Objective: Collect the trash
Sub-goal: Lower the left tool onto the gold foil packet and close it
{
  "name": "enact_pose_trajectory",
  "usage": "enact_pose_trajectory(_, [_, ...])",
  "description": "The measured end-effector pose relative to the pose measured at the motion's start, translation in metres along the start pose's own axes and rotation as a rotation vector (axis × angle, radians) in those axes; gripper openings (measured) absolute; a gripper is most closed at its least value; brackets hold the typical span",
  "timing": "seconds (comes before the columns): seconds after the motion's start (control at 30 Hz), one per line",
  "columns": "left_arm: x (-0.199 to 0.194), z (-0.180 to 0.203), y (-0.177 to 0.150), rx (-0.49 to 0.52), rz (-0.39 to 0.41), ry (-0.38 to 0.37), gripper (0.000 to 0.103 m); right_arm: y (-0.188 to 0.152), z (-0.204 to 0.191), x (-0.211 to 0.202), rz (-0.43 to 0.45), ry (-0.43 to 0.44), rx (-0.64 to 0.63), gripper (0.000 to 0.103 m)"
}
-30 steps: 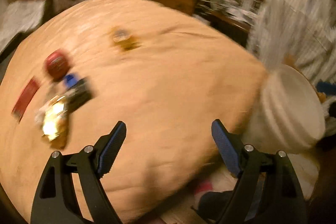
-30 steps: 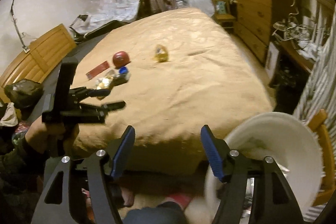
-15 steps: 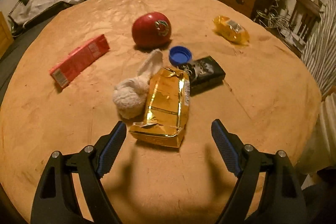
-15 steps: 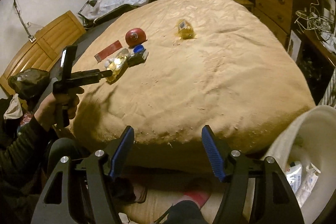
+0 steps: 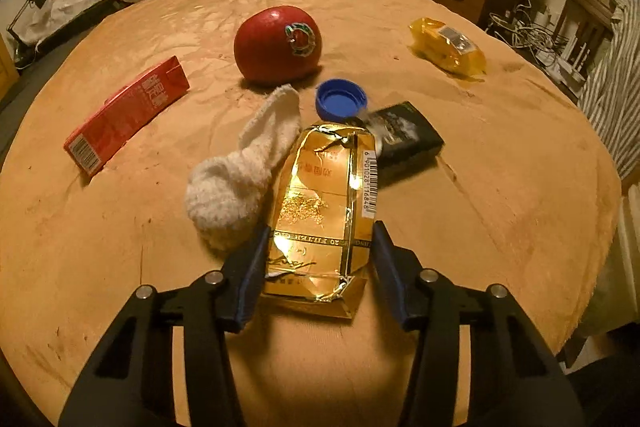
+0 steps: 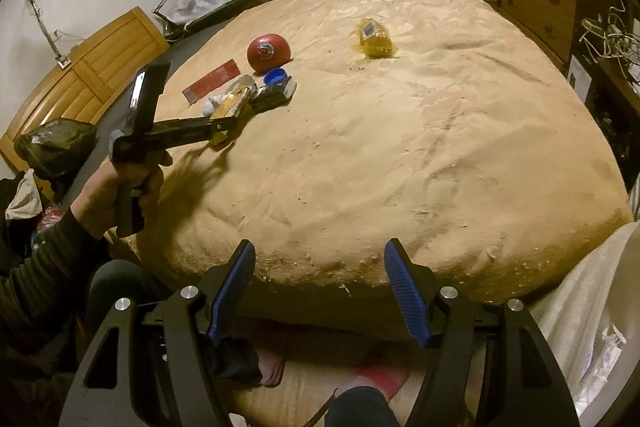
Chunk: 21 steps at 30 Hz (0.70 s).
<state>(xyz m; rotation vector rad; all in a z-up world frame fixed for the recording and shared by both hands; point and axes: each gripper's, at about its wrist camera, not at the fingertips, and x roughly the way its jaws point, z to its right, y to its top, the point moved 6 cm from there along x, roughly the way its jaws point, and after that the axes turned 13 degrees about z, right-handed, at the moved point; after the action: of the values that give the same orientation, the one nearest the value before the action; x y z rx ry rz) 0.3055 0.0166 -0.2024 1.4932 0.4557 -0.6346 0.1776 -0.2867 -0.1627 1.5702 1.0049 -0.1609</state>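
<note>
Seven pieces still on the bed, none collected yet: left tongs closing around the gold packet, not yet gripping; right tongs wide, empty.

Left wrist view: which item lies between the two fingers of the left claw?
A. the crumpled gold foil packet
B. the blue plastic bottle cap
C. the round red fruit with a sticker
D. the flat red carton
A: the crumpled gold foil packet lies between the blue pads of the left claw, whose jaws are closing on it, while the red fruit, blue plastic bottle cap and flat red carton lie farther off on the tan bedspread.
</note>
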Motion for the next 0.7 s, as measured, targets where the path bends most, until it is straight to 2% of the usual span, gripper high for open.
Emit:
enact_pose_trajectory(0.13, [-0.027, 0.001, -0.016, 0.024, -0.018, 0.017, 0.048, -0.001, -0.011, 0.007, 0.002, 0.027, -0.024, 0.068])
enact_pose_trajectory(0.27, [-0.051, -0.003, -0.041, 0.124, -0.042, 0.102, 0.048, -0.001, -0.022, 0.02, -0.008, 0.056, -0.041, 0.068])
enact_pose_trajectory(0.37, [-0.059, -0.011, -0.05, 0.136, -0.051, 0.114, 0.051, -0.001, -0.032, 0.033, -0.026, 0.078, -0.063, 0.068])
enact_pose_trajectory(0.43, [-0.058, -0.015, -0.05, 0.123, -0.053, 0.112, 0.054, 0.0, -0.043, 0.044, -0.053, 0.092, -0.11, 0.068])
enact_pose_trajectory(0.5, [-0.059, -0.018, -0.048, 0.125, -0.047, 0.12, 0.068, 0.005, -0.056, 0.056, -0.079, 0.09, -0.194, 0.07])
enact_pose_trajectory(0.53, [-0.06, -0.018, -0.045, 0.114, -0.038, 0.112, 0.071, 0.008, -0.06, 0.06, -0.086, 0.09, -0.225, 0.076])
enact_pose_trajectory(0.57, [-0.06, -0.018, -0.045, 0.105, -0.036, 0.099, 0.075, 0.011, -0.065, 0.065, -0.093, 0.092, -0.259, 0.077])
enact_pose_trajectory(0.7, [-0.055, -0.025, -0.041, 0.062, -0.04, 0.089, 0.076, 0.039, -0.083, 0.088, -0.091, 0.087, -0.451, 0.081])
